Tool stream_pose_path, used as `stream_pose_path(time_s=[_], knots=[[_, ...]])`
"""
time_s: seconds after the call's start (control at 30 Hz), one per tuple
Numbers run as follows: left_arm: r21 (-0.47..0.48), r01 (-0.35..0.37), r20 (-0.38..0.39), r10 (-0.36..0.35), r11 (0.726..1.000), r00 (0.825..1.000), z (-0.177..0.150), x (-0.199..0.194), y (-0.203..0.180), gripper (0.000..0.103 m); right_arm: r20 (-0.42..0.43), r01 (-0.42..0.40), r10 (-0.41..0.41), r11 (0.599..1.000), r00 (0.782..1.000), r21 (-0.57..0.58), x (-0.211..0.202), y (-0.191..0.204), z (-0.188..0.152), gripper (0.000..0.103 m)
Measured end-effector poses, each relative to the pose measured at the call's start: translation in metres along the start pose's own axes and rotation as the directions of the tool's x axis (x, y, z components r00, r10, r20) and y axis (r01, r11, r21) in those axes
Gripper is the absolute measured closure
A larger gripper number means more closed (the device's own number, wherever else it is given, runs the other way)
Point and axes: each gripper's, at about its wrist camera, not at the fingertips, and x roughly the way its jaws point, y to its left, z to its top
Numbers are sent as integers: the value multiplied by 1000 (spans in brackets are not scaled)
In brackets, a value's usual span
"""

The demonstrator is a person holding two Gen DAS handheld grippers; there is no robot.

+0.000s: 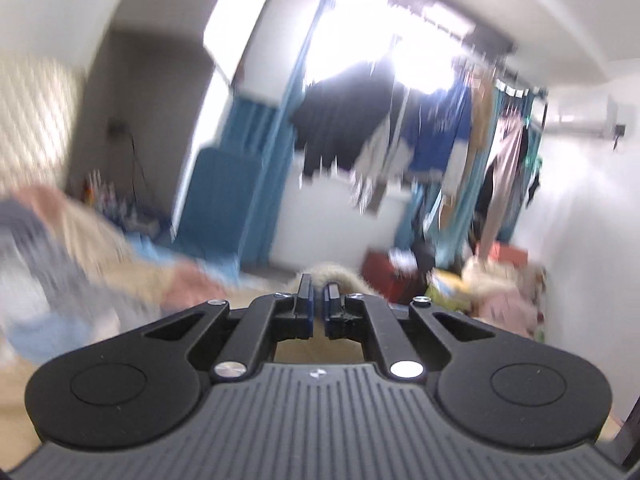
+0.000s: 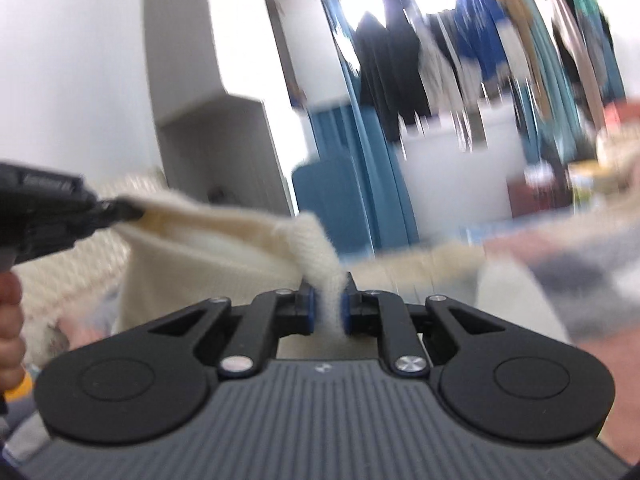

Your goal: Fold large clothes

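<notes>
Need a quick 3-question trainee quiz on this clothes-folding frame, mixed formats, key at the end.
1. True or false: the right gripper is shut on the cream knit.
2. Multiple choice: in the right wrist view, where does the left gripper hold the knit? A) at its far left edge B) beside the right gripper C) nowhere
3. Fill in: the stretch of knit between the two grippers is ____ (taut or sagging).

Key: 1 true; 2 A; 3 sagging, it dips a little between the grips.
</notes>
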Motion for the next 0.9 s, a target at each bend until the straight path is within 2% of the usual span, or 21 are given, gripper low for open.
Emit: stream_pose_path(time_s=[0.13,0.27,0.37,0.43,0.53,0.63,0.7,0.8,0.9], knots=[[27,-23,97,20,999,995,48,-24,-9,98,102,-26,34,996,994,-83,-1,26,61,88],[13,-60,107,59,998,993,99,-2,-4,98,111,-23,41,986,993,-166,39,39,117,89],[16,-104,90,103,994,991,133,51,15,98,101,0,20,980,995,-199,86,49,148,89],[34,-130,78,127,991,989,151,101,28,98,98,17,5,976,995,-216,129,55,166,89],[50,-156,45,153,987,987,163,185,52,98,76,54,-38,973,996,-225,203,53,172,89],[54,-179,11,178,982,984,151,274,83,98,48,73,-65,976,997,-203,279,37,151,89],[46,-193,-21,194,980,981,127,332,109,97,32,84,-80,979,996,-184,328,22,130,89],[68,-221,-84,226,973,971,64,409,149,97,-16,94,-98,983,995,-159,395,0,82,89],[83,-243,-220,256,966,941,-7,476,187,97,-121,105,-128,978,984,-182,450,-17,20,89]])
